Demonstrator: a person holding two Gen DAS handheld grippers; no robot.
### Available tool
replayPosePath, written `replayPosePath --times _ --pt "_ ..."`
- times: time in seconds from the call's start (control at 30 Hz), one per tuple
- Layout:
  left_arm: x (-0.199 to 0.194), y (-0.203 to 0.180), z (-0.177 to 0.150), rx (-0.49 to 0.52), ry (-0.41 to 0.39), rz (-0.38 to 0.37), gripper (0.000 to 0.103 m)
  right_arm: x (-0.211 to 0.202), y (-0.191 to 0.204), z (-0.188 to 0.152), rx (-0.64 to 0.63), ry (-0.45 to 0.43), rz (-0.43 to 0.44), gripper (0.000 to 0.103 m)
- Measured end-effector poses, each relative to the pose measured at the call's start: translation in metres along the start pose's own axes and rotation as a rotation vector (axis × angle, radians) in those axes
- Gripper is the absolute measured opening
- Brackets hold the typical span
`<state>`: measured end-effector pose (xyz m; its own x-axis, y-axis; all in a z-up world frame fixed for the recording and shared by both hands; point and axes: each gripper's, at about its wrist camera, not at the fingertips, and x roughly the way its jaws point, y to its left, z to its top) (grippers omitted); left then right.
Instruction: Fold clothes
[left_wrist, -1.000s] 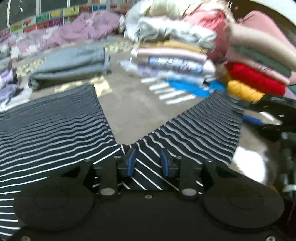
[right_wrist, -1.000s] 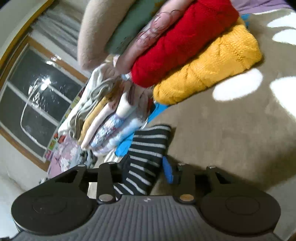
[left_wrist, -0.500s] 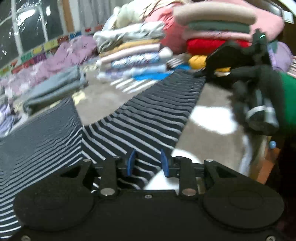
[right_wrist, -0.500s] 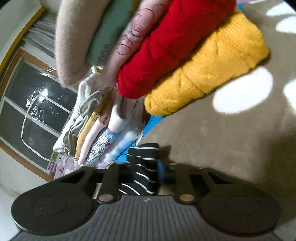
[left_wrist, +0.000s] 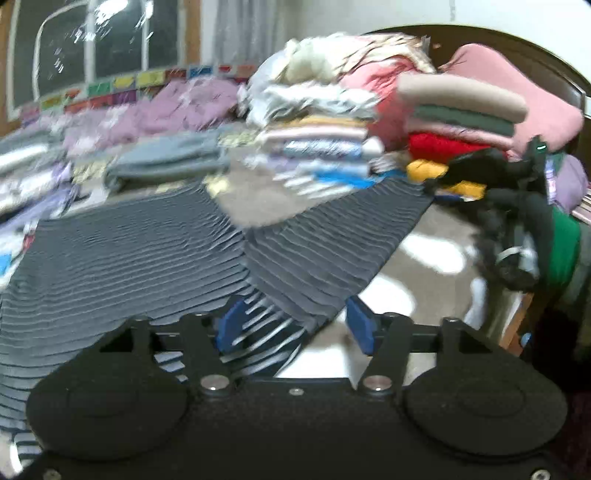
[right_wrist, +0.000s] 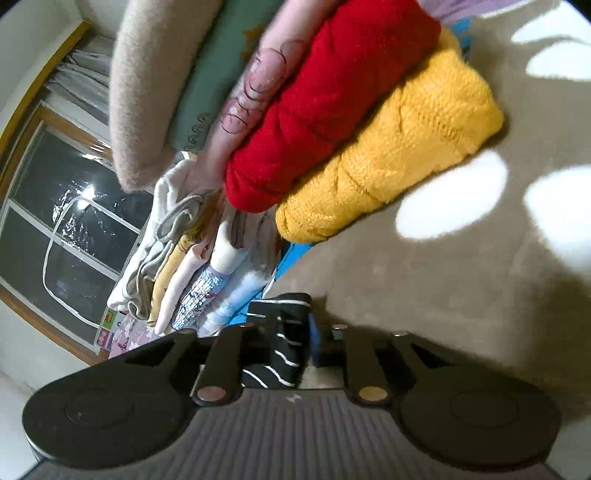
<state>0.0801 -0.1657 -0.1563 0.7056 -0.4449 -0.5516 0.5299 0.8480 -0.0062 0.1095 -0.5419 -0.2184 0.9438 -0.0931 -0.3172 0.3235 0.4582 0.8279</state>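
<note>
The striped garment (left_wrist: 155, 258) was spread over the near part of the bed (left_wrist: 424, 236), with one striped piece stretched from the near middle to the far right. That far end was clamped in the right tool (right_wrist: 291, 343), whose blue pads were closed on a narrow bunch of the striped cloth. The left tool (left_wrist: 293, 328) was seen with its pads wide apart; cloth lay between them, touching the left pad only, so no grip was judged there. The garment was judged mid-fold: partly drawn out, not yet a neat packet. Folded stacks (left_wrist: 321, 147) were already set at the far side, with red (right_wrist: 332, 110) and yellow knits (right_wrist: 399, 155) at the right. An unfolded pink heap (left_wrist: 155, 114) lay far left, so more work was judged left. The left view was motion-blurred; the garment's near left edge was cut off, and its type could not be told.
</note>
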Motion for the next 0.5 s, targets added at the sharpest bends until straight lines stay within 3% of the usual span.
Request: replayPosePath --times 0.03,0.07,0.2,0.33,0.5 --pt "0.01 0.006 -0.004 -0.007 0.07 -0.011 0.071 -0.003 0.001 0.0 -0.009 -0.003 0.002 0.028" --pt "0.009 0.009 -0.007 -0.005 0.069 -0.009 0.071 -0.006 0.002 -0.003 -0.024 0.004 0.003 0.031" --pt "-0.015 0.022 0.001 -0.062 -0.009 -0.025 0.071 -0.019 0.01 -0.014 -0.081 0.029 0.008 0.033" --pt "-0.04 0.054 0.004 -0.173 -0.128 0.033 0.071 -0.032 0.019 -0.027 -0.143 0.055 0.013 0.036" --pt "-0.067 0.127 -0.006 -0.448 -0.226 0.141 0.071 -0.052 0.036 -0.051 -0.228 0.093 0.022 0.036"
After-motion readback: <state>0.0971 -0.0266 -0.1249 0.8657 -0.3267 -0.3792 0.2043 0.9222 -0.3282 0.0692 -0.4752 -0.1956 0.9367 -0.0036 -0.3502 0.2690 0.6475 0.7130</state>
